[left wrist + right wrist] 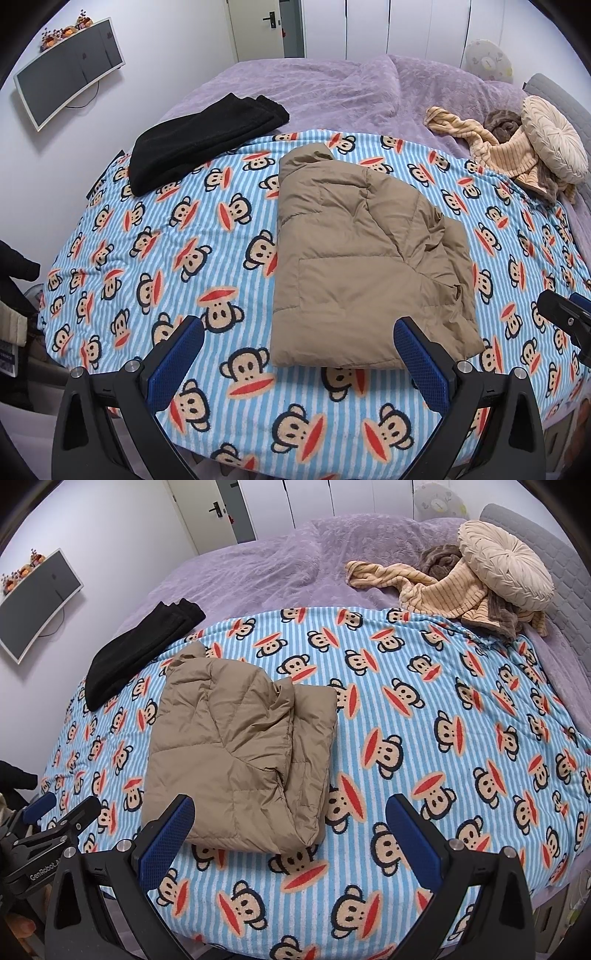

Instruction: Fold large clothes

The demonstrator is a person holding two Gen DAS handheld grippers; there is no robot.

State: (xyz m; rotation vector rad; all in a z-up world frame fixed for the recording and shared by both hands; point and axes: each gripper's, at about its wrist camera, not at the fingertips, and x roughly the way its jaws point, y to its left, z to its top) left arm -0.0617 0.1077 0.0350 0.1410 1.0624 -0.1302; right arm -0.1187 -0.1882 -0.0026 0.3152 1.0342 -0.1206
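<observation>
The tan puffer jacket lies folded into a thick, long packet on the monkey-print blanket, its near short edge close to the foot of the bed. Both grippers hang above that foot edge, apart from the jacket. The left gripper has its jaws spread wide and empty, straddling the jacket's near left corner from above; the right gripper is likewise spread and empty, over the jacket's near right corner.

The main risk, as I judge it, is the filling: slick, puffy fabric tends to spring open, and the loose flap along the jacket's right side looks ready to slide off the stack if only the top layer is pinched. A shallow grip could also catch the blanket under the jacket and drag it into the fold.

Right of the jacket the blanket is bare well out to the bed's side, so there is ample room there. Left of it there is a narrower bare strip, then the black folded garment to the far left. Beyond the jacket's far end lies the purple bedspread; the striped beige heap and the round cushion sit far right, well apart.
</observation>
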